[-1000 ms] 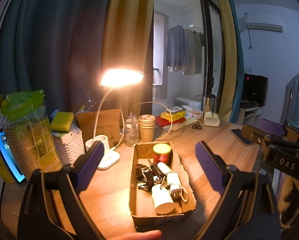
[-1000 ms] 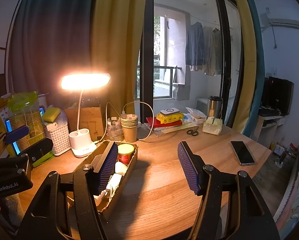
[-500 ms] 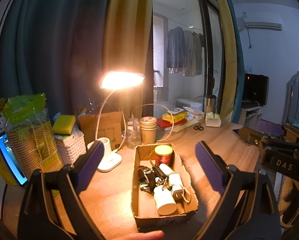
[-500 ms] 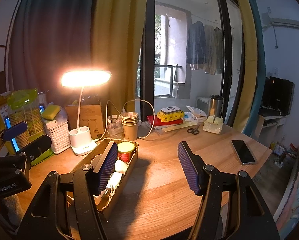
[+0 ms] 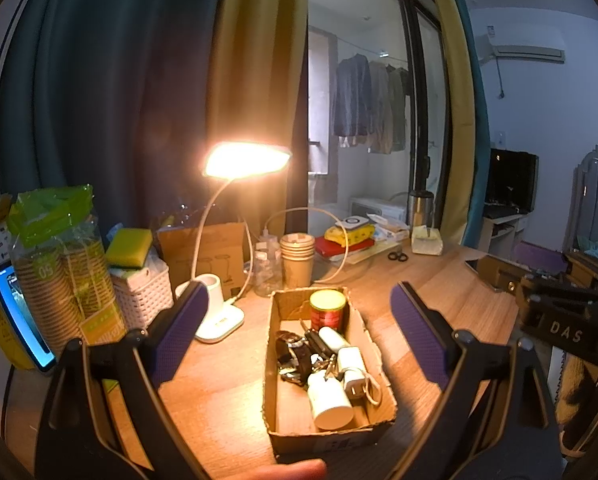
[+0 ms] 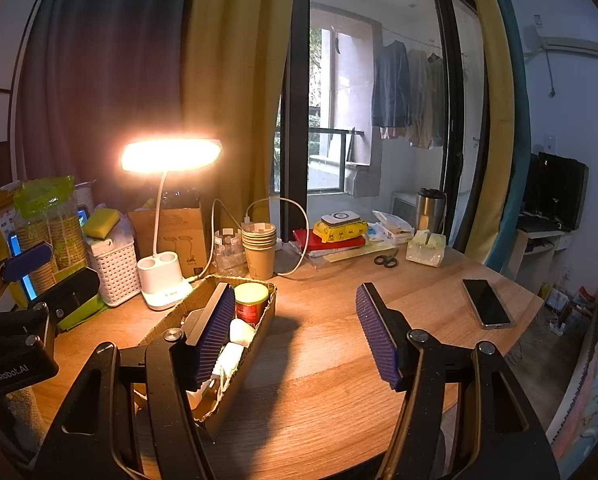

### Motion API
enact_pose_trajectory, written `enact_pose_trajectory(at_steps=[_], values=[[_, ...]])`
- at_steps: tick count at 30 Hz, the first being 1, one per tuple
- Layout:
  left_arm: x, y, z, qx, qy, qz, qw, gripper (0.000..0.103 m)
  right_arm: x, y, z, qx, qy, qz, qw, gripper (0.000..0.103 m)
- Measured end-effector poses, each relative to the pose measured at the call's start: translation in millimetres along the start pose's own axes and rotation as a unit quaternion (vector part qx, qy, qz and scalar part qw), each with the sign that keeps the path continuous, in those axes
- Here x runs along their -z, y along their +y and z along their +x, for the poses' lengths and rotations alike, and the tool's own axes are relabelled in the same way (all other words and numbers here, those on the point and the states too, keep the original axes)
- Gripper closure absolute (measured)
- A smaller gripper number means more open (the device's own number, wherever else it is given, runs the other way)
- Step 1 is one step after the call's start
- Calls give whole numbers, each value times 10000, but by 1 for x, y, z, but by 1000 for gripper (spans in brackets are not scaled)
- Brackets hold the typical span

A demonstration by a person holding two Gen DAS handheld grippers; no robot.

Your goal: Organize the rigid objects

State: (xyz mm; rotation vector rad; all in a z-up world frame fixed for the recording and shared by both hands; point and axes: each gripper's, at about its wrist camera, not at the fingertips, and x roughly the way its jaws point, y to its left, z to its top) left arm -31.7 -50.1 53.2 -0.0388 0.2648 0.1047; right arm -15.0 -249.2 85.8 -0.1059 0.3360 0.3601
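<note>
left gripper [image 5: 295,340]: jaws wide, empty | cardboard box [image 5: 275,368]: straight ahead between them, long side pointing away | right gripper [image 6: 295,336]: wide, empty, box at its left

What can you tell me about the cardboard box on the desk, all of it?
The cardboard box is a shallow, open-topped brown tray with ragged, torn rims, resting flat on the wooden desk. It is long and narrow, its far end near the lamp base. Inside lie a red can upright at the far end, a white bottle on its side, a white charger and dark keys. Neither gripper touches it.
</note>
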Motion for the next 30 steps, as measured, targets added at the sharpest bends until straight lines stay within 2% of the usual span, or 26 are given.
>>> enact_pose_trajectory(at_steps=[30], values=[[-1, 0, 2, 55, 21, 6, 10000, 9, 1, 0, 1, -2, 8, 3, 10000, 36]])
